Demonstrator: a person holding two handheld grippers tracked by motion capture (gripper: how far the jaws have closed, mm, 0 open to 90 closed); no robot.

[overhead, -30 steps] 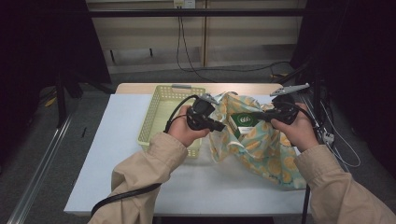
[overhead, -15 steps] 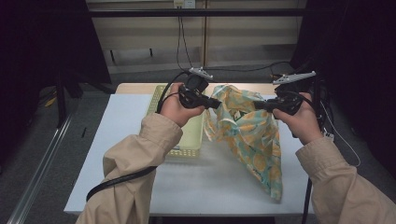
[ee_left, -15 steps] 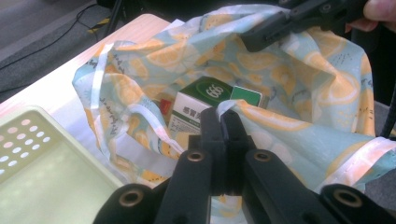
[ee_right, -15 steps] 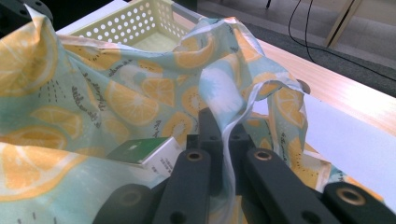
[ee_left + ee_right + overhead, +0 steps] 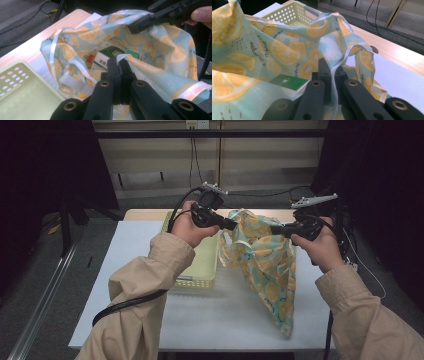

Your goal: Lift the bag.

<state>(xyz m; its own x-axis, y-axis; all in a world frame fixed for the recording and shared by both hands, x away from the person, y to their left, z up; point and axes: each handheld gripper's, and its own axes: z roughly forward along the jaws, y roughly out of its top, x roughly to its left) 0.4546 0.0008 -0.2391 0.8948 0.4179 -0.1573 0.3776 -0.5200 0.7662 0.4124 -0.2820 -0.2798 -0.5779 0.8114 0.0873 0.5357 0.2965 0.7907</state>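
I have the left hand-held gripper (image 5: 227, 224) and right hand-held gripper (image 5: 278, 229) each clenched on the bag's (image 5: 265, 265) rim; it hangs between them, beside the basket (image 5: 202, 265), above the counter (image 5: 130, 270), mouth up.

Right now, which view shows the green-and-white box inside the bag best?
The left gripper view: the box faces the camera through the bag's open mouth. The right gripper view catches its green top; in the high view fabric hides it.

The right gripper (image 5: 331, 66) pinches the bag's (image 5: 274, 50) white-edged rim; a green box (image 5: 287, 82) lies left of the jaws, a basket (image 5: 292, 13) beyond.
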